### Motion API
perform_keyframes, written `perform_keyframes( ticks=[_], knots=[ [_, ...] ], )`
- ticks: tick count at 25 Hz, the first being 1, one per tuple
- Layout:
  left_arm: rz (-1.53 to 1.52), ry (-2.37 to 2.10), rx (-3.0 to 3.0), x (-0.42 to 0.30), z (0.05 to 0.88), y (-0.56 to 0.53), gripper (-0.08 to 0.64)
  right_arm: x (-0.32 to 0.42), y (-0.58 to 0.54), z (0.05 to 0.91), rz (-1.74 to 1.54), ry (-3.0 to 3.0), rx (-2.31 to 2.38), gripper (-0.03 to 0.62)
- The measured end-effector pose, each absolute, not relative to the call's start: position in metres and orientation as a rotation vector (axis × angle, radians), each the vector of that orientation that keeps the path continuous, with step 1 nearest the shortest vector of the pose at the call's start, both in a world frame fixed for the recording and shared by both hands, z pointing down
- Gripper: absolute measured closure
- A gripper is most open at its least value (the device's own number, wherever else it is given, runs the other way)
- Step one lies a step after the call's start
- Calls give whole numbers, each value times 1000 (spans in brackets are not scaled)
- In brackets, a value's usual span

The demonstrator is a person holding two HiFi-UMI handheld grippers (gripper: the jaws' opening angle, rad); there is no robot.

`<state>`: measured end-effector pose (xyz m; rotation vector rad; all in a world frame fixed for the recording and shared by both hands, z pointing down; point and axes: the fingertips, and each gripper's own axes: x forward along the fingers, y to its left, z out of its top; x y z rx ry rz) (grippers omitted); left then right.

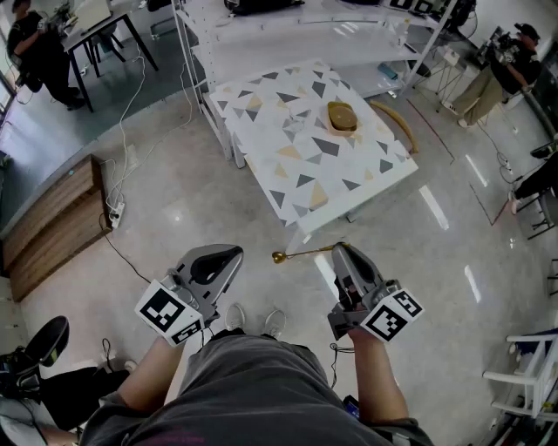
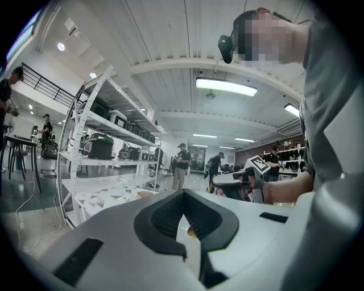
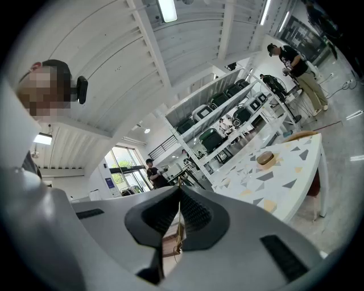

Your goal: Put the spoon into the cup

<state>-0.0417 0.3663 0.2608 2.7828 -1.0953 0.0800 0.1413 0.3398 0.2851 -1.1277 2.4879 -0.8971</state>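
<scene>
A gold spoon (image 1: 303, 254) sticks out sideways to the left from my right gripper (image 1: 339, 251), which is shut on its handle. The spoon's bowl (image 1: 279, 258) hangs over the floor. In the right gripper view a thin gold edge of the handle (image 3: 180, 187) shows between the closed jaws. My left gripper (image 1: 232, 253) is shut and holds nothing. The spoon's bowl (image 2: 191, 232) shows through the slit below its jaws. A low brown cup or bowl (image 1: 342, 116) stands on the triangle-patterned table (image 1: 305, 183), well ahead of both grippers. It also appears as the brown cup (image 3: 265, 158) in the right gripper view.
A white shelving rack (image 1: 288, 26) stands behind the table and a yellow chair (image 1: 397, 122) at its right. On the left are a wooden bench (image 1: 52, 222) and a power strip with cables (image 1: 114, 213). Several people stand at the room's edges. A white frame (image 1: 532, 375) is at the lower right.
</scene>
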Motion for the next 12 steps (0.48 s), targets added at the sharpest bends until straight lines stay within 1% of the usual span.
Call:
perform_keyframes(
  ticks=[12],
  knots=[
    [74,-1110,2782,-21,260,368,545,161,339,285,-906,2483,-1109,568]
  ],
)
